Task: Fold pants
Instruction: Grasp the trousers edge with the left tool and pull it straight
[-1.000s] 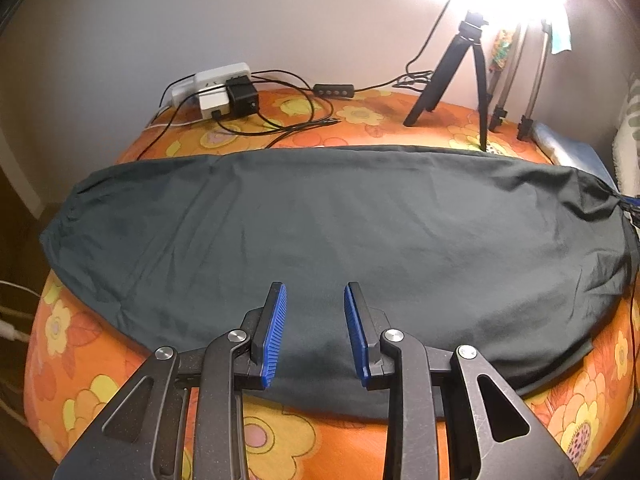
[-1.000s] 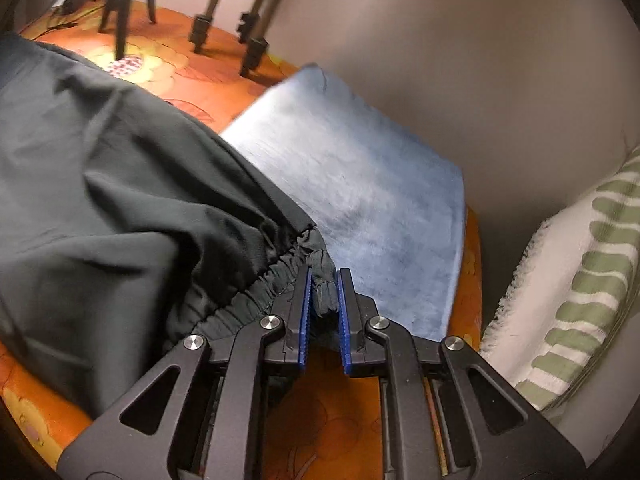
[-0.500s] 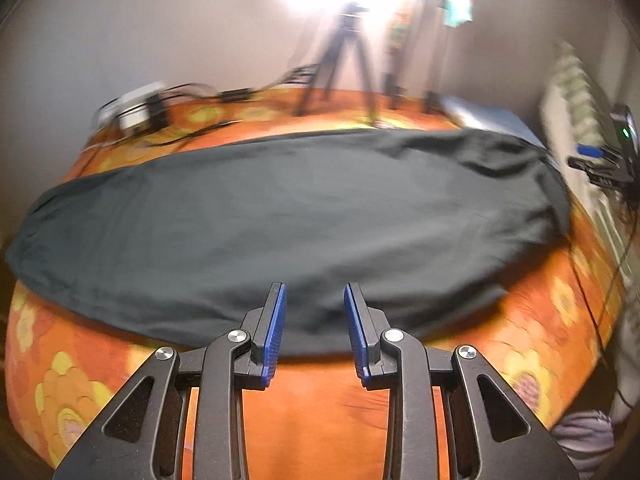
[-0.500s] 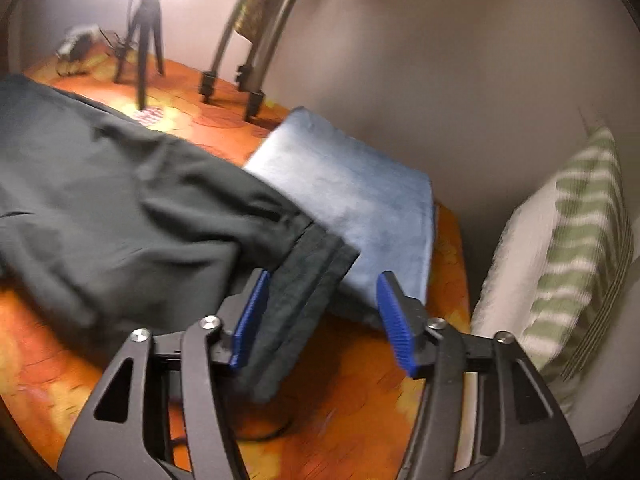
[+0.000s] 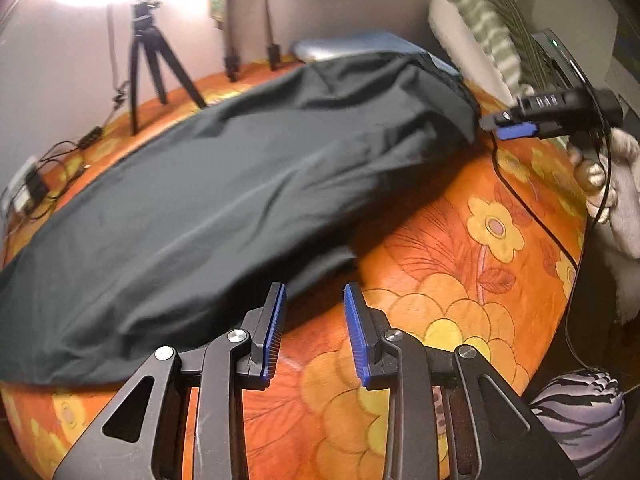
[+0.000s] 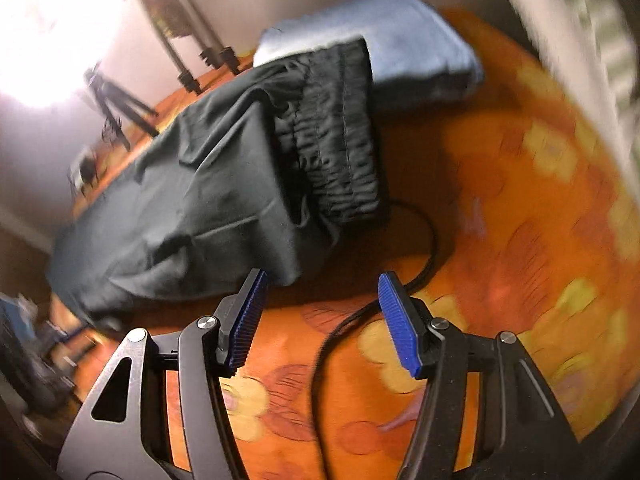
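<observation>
The dark pants (image 5: pixel 224 184) lie spread out on a bed with an orange flower sheet (image 5: pixel 460 280), running from 8 o'clock up to 1 o'clock in the left wrist view. In the right wrist view the bunched waistband (image 6: pixel 340 136) sits at 12 o'clock, with its far end lying on a folded blue cloth (image 6: pixel 420 44). The left gripper (image 5: pixel 314 332) hangs over the sheet just beside the near edge of the pants – its blue fingers (image 5: pixel 274 332) are a little way apart and have nothing between them. The right gripper (image 6: pixel 322 320) has just been opening its fingers (image 6: pixel 400 324), and they now stand wide with nothing in them – only the sheet and a black cable (image 6: pixel 424 264) show below. A small black tripod (image 5: pixel 150 56) stands at 11 o'clock near a bright lamp, and a striped pillow (image 5: pixel 480 20) leans at 1 o'clock.
</observation>
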Demonstrator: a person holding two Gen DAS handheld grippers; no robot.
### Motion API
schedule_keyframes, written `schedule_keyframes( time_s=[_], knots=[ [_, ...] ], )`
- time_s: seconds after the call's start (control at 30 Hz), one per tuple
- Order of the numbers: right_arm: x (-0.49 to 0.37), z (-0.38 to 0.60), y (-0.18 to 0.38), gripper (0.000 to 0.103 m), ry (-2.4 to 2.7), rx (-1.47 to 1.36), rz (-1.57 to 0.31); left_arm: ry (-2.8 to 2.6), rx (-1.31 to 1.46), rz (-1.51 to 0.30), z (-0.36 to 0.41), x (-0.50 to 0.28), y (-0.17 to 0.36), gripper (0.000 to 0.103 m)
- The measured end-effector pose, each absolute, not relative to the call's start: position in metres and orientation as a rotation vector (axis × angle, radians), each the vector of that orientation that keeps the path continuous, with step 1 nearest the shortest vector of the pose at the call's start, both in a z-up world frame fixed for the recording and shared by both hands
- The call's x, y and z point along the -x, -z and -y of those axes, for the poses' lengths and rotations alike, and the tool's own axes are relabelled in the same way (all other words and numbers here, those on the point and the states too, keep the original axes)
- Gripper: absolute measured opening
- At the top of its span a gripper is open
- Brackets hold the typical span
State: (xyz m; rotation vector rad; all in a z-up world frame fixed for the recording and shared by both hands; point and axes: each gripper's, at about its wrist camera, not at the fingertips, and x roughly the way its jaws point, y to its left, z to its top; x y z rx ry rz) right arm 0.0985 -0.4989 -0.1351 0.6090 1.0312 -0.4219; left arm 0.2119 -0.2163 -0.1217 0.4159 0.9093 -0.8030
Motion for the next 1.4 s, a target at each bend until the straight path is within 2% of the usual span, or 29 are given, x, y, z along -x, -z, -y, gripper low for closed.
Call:
schedule_keyframes(
  time_s=[0.13,0.27,0.6,0.63,0.67,0.7,0.73,0.8,0.97,1.0,1.07,1.1,1.13,1.23,1.4],
  knots=[
    [-0.102,0.503,0.147,0.06,0.419,-0.702,-1.011,0.808,-0.475,-0.901,0.23,-0.207,0.128,0.029],
    [-0.109,0.506,0.153,0.06,0.405,-0.753,-0.998,0.802,-0.537,-0.87,0.242,-0.204,0.131,0.038],
    [-0.13,0.505,0.165,0.06,0.394,-0.818,-0.977,0.752,-0.616,-0.838,0.264,-0.212,0.144,0.039],
    [-0.13,0.505,0.166,0.06,0.392,-0.825,-0.973,0.757,-0.614,-0.837,0.264,-0.213,0.144,0.038],
    [-0.129,0.506,0.166,0.06,0.391,-0.828,-0.971,0.761,-0.607,-0.833,0.263,-0.214,0.144,0.027],
    [-0.13,0.506,0.167,0.06,0.393,-0.833,-0.969,0.76,-0.606,-0.832,0.261,-0.216,0.145,0.011],
    [-0.131,0.506,0.167,0.06,0.395,-0.835,-0.96,0.768,-0.6,-0.834,0.261,-0.217,0.146,0.008],
    [-0.13,0.508,0.167,0.06,0.396,-0.846,-0.951,0.785,-0.566,-0.844,0.257,-0.221,0.144,0.004],
    [-0.134,0.512,0.168,0.059,0.398,-0.881,-0.929,0.823,-0.51,-0.845,0.246,-0.216,0.132,0.002],
    [-0.134,0.513,0.168,0.056,0.399,-0.9,-0.918,0.835,-0.507,-0.84,0.244,-0.212,0.127,0.002],
    [-0.132,0.516,0.165,0.039,0.406,-0.91,-0.894,0.838,-0.5,-0.835,0.24,-0.205,0.119,0.002],
    [-0.132,0.516,0.163,0.024,0.408,-0.907,-0.887,0.847,-0.489,-0.833,0.236,-0.2,0.114,0.002],
    [-0.131,0.517,0.157,0.016,0.41,-0.9,-0.869,0.854,-0.48,-0.831,0.233,-0.196,0.11,0.002],
    [-0.132,0.514,0.14,0.009,0.421,-0.849,-0.829,0.874,-0.466,-0.829,0.227,-0.185,0.102,0.002],
    [-0.138,0.502,0.105,0.006,0.468,-0.714,-0.801,0.906,-0.471,-0.825,0.229,-0.175,0.1,0.002]
  ],
)
